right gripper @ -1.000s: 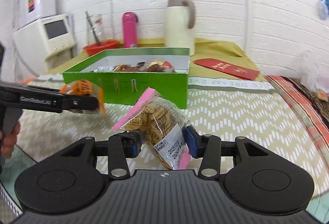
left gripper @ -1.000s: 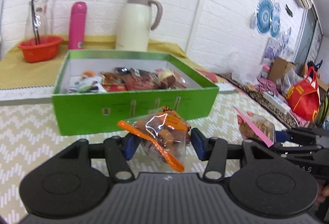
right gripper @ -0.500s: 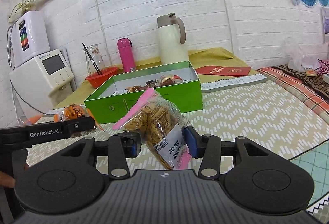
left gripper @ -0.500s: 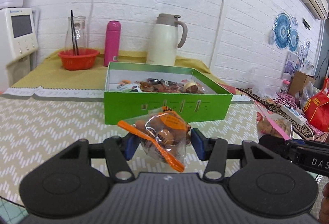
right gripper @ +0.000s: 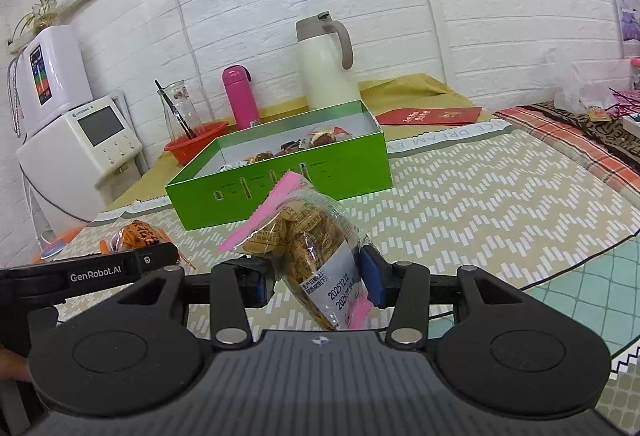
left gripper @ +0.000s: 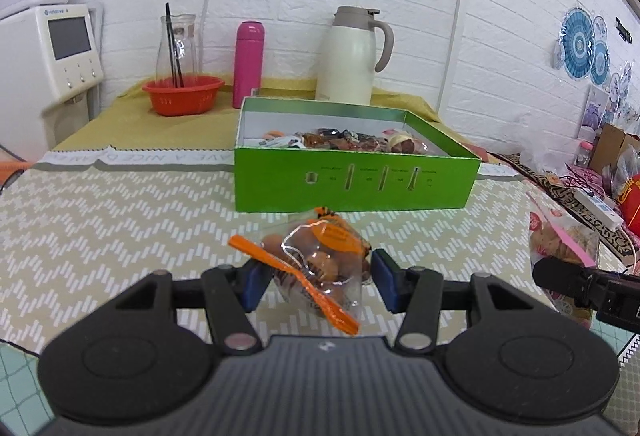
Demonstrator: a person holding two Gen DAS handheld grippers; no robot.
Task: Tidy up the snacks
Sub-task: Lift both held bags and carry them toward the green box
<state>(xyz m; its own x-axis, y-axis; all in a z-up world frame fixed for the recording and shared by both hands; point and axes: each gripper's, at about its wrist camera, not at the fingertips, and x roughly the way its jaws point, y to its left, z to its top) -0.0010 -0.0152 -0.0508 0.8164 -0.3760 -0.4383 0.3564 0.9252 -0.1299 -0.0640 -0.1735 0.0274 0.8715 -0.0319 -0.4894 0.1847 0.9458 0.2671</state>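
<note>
Left hand-held gripper (left gripper: 316, 282) clamped on orange-sealed snack bag (left gripper: 320, 260); right hand-held gripper (right gripper: 316, 282) clamped on pink-sealed cookie bag (right gripper: 308, 248).

Bright green cardboard box (left gripper: 352, 182) with a white inside, sitting on a beige-and-white chevron-patterned tablecloth (left gripper: 120, 220). Behind it: hot-pink cylindrical flask (left gripper: 248, 64), cream jug with taupe lid (left gripper: 348, 60), orange-red plastic bowl (left gripper: 182, 95).

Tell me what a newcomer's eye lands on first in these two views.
The bright green box in the middle of the patterned table, open and already holding wrapped snacks. Next, in the foreground, the left hand-held gripper clamps an orange-sealed snack bag, and the right hand-held gripper clamps a pink-sealed bag of biscuits.
</note>
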